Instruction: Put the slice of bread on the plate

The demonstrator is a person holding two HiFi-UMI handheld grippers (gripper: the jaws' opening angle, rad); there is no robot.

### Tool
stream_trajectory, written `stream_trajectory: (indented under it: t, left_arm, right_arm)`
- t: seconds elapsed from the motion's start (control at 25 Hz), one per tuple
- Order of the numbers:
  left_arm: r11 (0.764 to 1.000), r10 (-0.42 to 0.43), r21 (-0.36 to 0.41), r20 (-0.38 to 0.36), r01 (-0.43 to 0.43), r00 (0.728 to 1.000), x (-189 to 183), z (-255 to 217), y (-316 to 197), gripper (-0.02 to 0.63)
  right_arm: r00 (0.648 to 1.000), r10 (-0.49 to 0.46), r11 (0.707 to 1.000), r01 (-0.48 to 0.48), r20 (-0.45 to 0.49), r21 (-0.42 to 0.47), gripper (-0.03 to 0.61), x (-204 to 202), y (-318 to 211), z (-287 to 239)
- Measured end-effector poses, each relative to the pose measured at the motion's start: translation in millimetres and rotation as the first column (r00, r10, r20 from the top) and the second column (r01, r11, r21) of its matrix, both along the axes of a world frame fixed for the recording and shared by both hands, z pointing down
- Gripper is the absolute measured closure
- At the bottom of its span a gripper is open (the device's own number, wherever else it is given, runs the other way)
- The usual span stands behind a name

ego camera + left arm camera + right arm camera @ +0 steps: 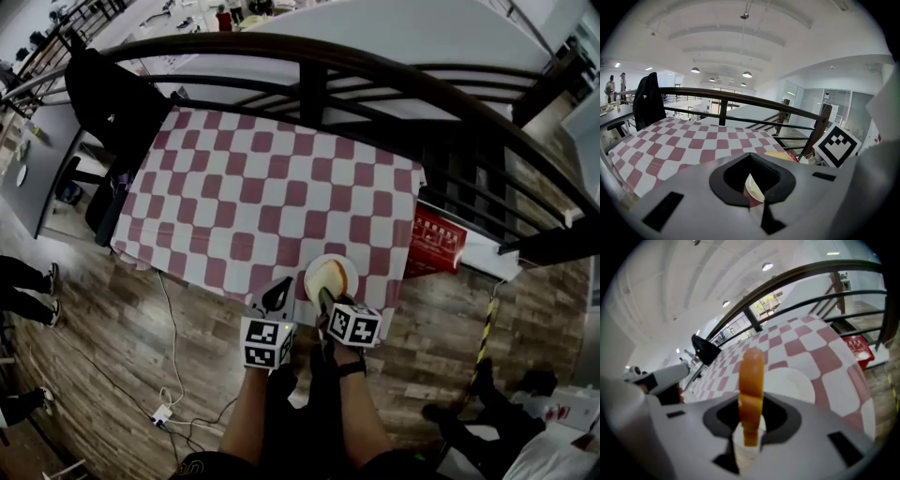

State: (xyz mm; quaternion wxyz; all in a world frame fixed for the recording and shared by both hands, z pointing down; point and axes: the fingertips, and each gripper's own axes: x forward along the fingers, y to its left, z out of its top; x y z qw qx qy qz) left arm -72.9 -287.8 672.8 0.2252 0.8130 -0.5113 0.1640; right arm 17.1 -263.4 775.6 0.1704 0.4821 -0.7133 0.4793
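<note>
The slice of bread, golden-brown at the crust, hangs just over the white plate near the front edge of the checked table. My right gripper is shut on the slice. In the right gripper view the bread stands edge-on between the jaws, with the plate below and beyond it. My left gripper hovers just left of the plate, jaws together and holding nothing. The left gripper view shows the plate rim through the gap behind its jaws, and the bread to the right.
A red-and-white checked cloth covers the table. A dark railing curves along its far side. A black jacket hangs at the far left corner and a red box sits off the right edge. A cable trails over the wooden floor.
</note>
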Motion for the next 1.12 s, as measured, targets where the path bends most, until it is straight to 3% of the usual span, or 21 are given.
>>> stream_trajectory:
  t: [0.12, 0.28, 0.44, 0.52, 0.64, 0.72, 0.92, 0.96, 1.04, 1.12]
  left_arm:
    - [1.0, -0.019, -0.02, 0.002, 0.019, 1.0, -2, 9, 9, 0.595]
    - [1.0, -0.014, 0.002, 0.009, 0.014, 1.0, 3, 6, -5, 0.596]
    - [1.0, -0.023, -0.014, 0.007, 0.023, 1.0, 4, 11, -4, 0.595]
    - [1.0, -0.018, -0.013, 0.009, 0.018, 1.0, 6, 10, -3, 0.596]
    - [1.0, -0.007, -0.015, 0.005, 0.007, 1.0, 12, 9, -2, 0.595]
    - [1.0, -0.002, -0.011, -0.003, 0.002, 1.0, 15, 6, -4, 0.596]
    - [0.999, 0.003, 0.042, -0.022, -0.002, 1.0, 15, -19, -12, 0.595]
    - [0.998, 0.005, 0.056, -0.024, -0.004, 1.0, 15, -27, -13, 0.597]
    - [0.996, 0.002, 0.093, -0.036, 0.001, 0.999, 13, -46, -17, 0.595]
    - [0.99, -0.01, 0.141, -0.052, 0.017, 0.999, 9, -68, -26, 0.595]
  right_arm:
    - [1.0, -0.003, 1.0, 0.003, -0.004, -0.011, 0.479, 7, -3, 8]
    - [0.989, -0.005, 0.999, 0.0, -0.149, -0.032, 0.434, 27, -21, 15]
    - [0.935, -0.017, 0.999, -0.002, -0.355, -0.054, 0.305, 47, -22, 23]
    - [0.912, -0.018, 0.998, -0.005, -0.41, -0.055, 0.199, 53, -23, 23]
    - [0.887, 0.019, 0.998, -0.042, -0.462, -0.039, 0.152, 66, -23, 21]
    - [0.893, 0.041, 0.998, -0.054, -0.449, -0.018, 0.152, 70, -24, 17]
    - [0.96, 0.024, 1.0, -0.024, -0.28, 0.003, 0.163, 55, -30, -10]
    - [0.96, 0.024, 1.0, -0.018, -0.279, 0.021, 0.187, 53, -31, -21]
    - [0.953, 0.033, 0.997, -0.009, -0.301, 0.081, 0.35, 52, -39, -50]
    - [0.951, 0.038, 0.986, 0.014, -0.306, 0.167, 0.386, 44, -53, -84]
